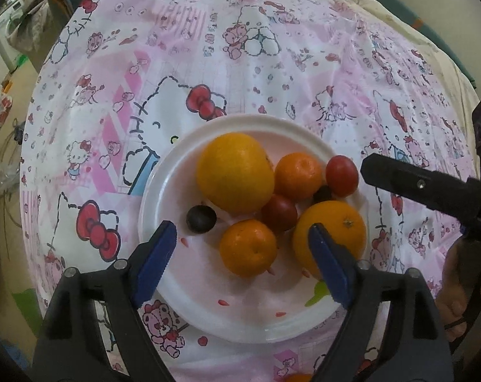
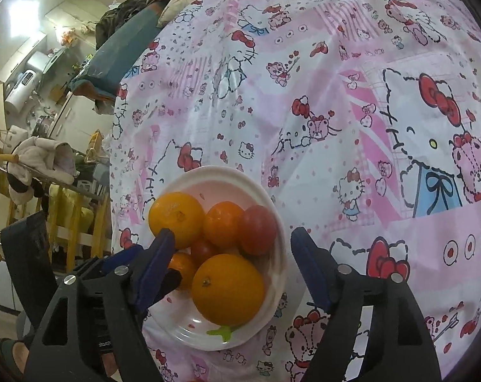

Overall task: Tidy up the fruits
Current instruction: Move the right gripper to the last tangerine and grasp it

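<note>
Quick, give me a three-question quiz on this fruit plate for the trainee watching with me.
1. True or false: the left gripper is clamped on a fruit.
2. How many small red tomatoes lie on the white plate?
3. Which fruit sits nearest the dark plum: A) the largest yellow-orange orange, B) the tomato at the plate's rim?

Key: 1 false, both grippers, the right gripper too, are open and empty. 2 two. 3 A.
</note>
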A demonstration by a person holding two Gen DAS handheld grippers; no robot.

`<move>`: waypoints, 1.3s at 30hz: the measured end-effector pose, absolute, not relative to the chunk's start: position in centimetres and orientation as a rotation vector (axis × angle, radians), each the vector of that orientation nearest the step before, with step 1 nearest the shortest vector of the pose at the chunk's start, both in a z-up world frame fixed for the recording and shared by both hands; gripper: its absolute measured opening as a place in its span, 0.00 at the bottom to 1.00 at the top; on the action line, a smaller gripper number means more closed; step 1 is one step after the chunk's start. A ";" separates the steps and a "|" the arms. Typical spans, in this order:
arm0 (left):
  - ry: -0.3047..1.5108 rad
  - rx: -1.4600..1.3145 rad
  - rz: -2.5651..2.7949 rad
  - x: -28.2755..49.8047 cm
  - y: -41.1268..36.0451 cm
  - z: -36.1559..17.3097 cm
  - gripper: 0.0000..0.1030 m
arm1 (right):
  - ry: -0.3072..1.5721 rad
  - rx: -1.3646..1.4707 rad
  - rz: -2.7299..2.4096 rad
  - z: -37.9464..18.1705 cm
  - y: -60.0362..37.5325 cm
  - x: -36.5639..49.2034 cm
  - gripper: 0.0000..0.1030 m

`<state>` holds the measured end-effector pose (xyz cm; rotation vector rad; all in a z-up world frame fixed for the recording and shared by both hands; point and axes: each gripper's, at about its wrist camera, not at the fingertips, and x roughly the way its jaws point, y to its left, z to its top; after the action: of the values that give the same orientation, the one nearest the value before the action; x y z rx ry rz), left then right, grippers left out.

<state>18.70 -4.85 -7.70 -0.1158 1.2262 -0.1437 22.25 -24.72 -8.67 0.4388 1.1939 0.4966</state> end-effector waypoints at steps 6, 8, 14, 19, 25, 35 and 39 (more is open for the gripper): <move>1.126 -0.063 -0.116 18.1 -4.8 -5.7 0.80 | 1.159 0.418 0.501 -7.3 -24.5 21.5 0.77; 1.116 -0.053 -0.130 17.9 -5.0 -5.3 0.80 | 1.146 0.409 0.510 -6.7 -24.4 21.2 0.77; 1.069 -0.015 -0.110 16.7 -4.7 -3.7 0.80 | 1.121 0.402 0.517 -5.3 -24.6 19.7 0.77; 1.039 -0.025 -0.070 16.0 -3.3 -1.6 0.80 | 1.085 0.412 0.534 -3.2 -24.9 17.5 0.77; 1.060 -0.055 -0.021 14.3 -1.8 -0.6 0.80 | 1.073 0.405 0.531 -2.0 -24.8 15.2 0.77; 1.053 0.035 -0.010 9.4 -1.5 0.3 0.80 | 1.167 0.365 0.497 -3.6 -24.0 10.8 0.77; 1.082 -0.001 -0.021 7.9 -1.0 -0.2 0.80 | 1.185 0.371 0.505 -4.0 -23.8 9.0 0.77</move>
<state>7.87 -1.04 -0.19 -0.0014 1.0822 -0.0208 9.04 -23.75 -4.00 0.3711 1.1849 0.5052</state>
